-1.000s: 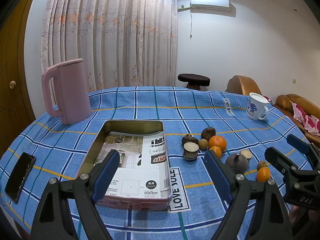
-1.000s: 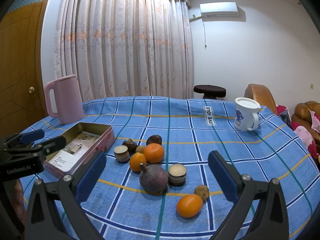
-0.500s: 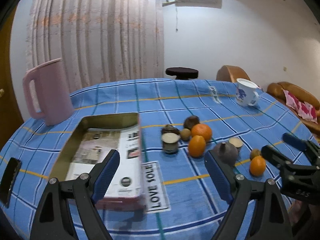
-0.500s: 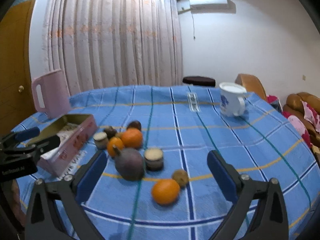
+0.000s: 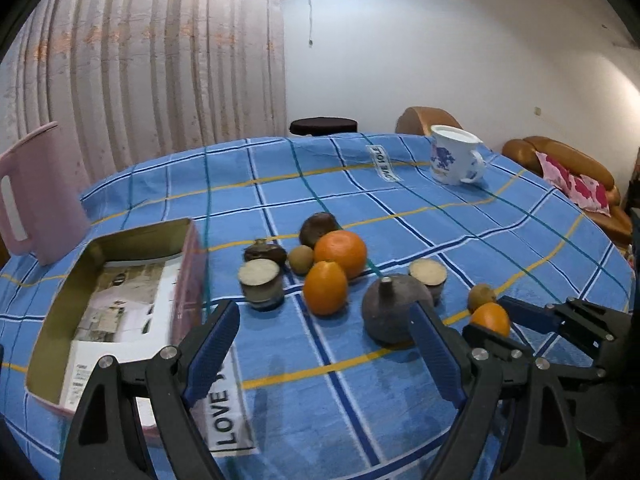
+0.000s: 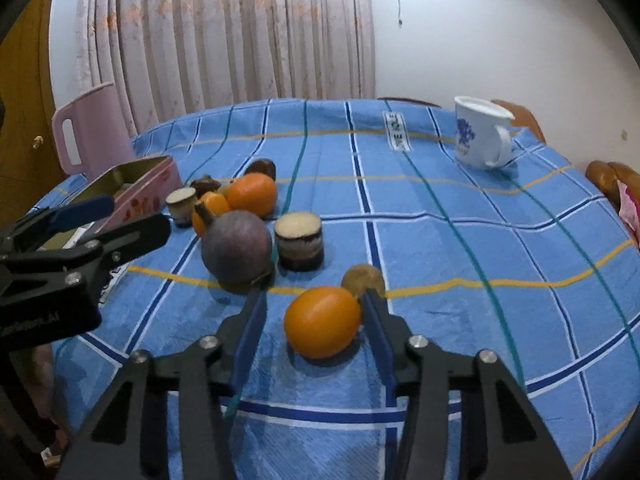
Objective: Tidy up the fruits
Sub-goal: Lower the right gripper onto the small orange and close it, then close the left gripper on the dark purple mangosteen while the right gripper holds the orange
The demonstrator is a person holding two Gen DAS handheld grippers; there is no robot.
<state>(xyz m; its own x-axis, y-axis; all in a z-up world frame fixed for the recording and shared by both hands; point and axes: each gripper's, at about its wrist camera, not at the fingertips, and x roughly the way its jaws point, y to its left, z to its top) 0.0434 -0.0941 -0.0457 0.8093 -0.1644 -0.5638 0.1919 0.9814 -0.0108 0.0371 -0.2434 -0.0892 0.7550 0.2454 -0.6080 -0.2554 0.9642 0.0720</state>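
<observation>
At frame left of the left wrist view, the open tin box (image 5: 120, 304) held only printed paper; no fruit had been placed in it. Toward centre, the fruit cluster (image 5: 320, 264) sat loose on the blue checked tablecloth (image 5: 400, 208), untouched. The left gripper (image 5: 324, 344) was low in the frame, fingers wide apart and empty, short of the dark round fruit (image 5: 394, 308). In the right wrist view, lower centre, the right gripper (image 6: 314, 320) bracketed the nearest orange (image 6: 322, 322); its jaws had just been closing, the right pad apparently touching, a gap remaining on the left. Assessment: sorting barely begun; first pick under way, all fruit outstanding.
</observation>
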